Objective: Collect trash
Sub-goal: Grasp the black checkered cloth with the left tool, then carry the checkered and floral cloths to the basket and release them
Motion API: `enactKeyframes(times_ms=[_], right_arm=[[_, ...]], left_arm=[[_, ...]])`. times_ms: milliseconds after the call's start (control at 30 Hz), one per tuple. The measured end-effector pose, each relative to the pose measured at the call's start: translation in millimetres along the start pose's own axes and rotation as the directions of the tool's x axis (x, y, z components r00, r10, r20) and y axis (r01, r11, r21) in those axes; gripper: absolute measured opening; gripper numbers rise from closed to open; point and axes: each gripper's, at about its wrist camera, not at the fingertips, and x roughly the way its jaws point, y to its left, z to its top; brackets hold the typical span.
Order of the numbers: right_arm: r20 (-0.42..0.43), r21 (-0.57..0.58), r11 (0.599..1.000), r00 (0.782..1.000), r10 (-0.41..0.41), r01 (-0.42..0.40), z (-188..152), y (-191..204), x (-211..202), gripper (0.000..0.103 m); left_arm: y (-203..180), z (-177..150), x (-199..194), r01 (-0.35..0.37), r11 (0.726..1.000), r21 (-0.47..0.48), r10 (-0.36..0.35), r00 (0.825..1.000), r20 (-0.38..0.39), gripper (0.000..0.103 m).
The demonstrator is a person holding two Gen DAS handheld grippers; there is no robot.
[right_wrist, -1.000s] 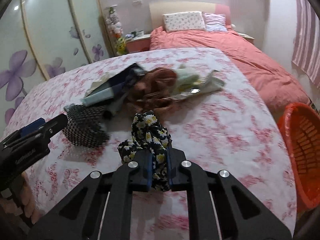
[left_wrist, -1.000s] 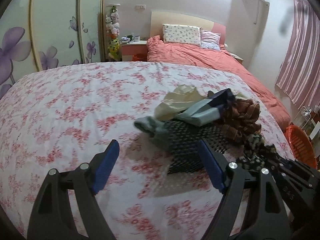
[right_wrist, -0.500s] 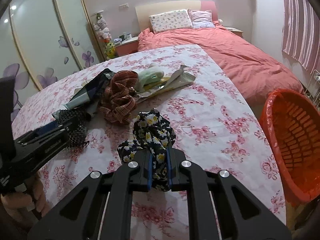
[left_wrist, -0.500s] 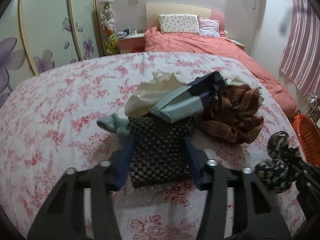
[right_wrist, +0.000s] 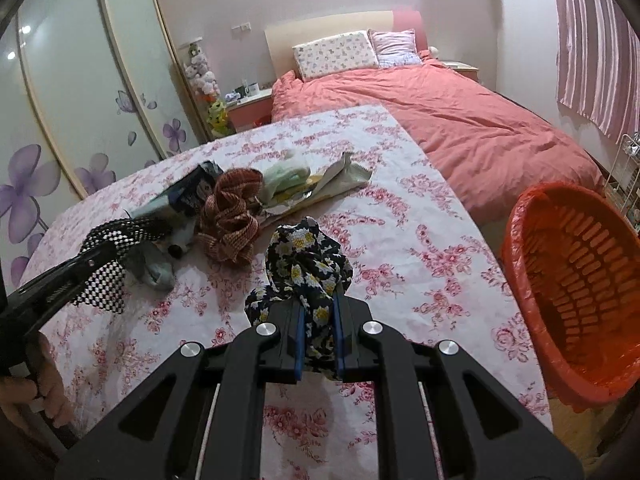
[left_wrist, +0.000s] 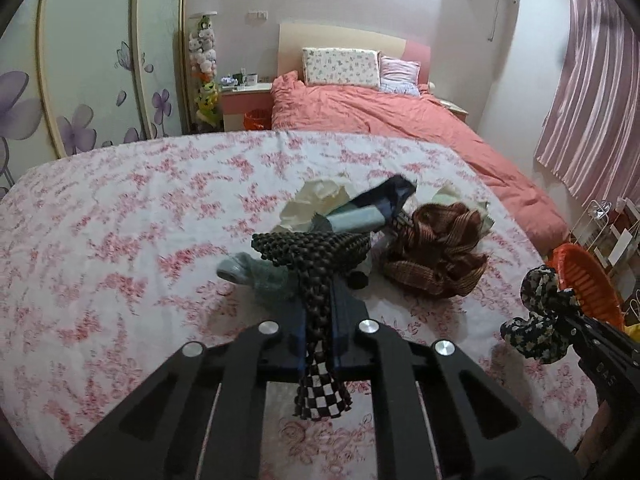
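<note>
My left gripper (left_wrist: 318, 300) is shut on a black-and-white checkered cloth (left_wrist: 312, 246); its jaws finish closing and the pads press on the fabric, which lifts off the flowered table (left_wrist: 120, 240). My right gripper (right_wrist: 318, 320) is shut on a dark floral cloth (right_wrist: 304, 256), held just above the table. The right wrist view shows the left gripper (right_wrist: 96, 258) at the left with the checkered cloth (right_wrist: 120, 232) hanging from it. An orange basket (right_wrist: 576, 272) stands beside the table's right edge.
A pile lies mid-table: a brown plaid cloth (left_wrist: 436, 252), a teal sock (left_wrist: 256, 276), a dark blue packet (left_wrist: 384, 196), cream paper (left_wrist: 316, 200) and wrappers (right_wrist: 332, 184). A pink bed (left_wrist: 400, 120) lies beyond. A hand (right_wrist: 44, 380) holds the left gripper.
The left gripper moved onto the checkered cloth, closed on it and raised it. The right gripper carried the floral cloth rightward, bringing the orange basket closer.
</note>
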Motion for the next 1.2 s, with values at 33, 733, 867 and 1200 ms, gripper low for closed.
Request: enactKeyframes(times_ms=[33, 733, 867, 1200], right_arm=[[0.006, 0.001, 1.0, 1.0, 0.001, -0.001, 1, -1, -2, 0.011], [0.219, 0.062, 0.998, 0.976, -0.011, -0.003, 18, -28, -83, 0.011], [0.249, 0.071, 0.997, 0.968, -0.034, 0.017, 17, -37, -94, 0.011], [0.306, 0.118, 0.989, 0.944, -0.122, 0.089, 15, -65, -115, 0.011]], left_arm=[[0, 1, -4, 0.001, 1.0, 0.0, -0.001, 1.0, 0.005, 0.01], [-42, 22, -93, 0.094, 0.994, 0.048, -0.101, 0.983, 0.152, 0.01], [-61, 21, -101, 0.133, 0.989, 0.068, -0.142, 0.978, 0.156, 0.009], [-116, 16, -107, 0.24, 0.962, 0.133, -0.258, 0.955, 0.148, 0.01]])
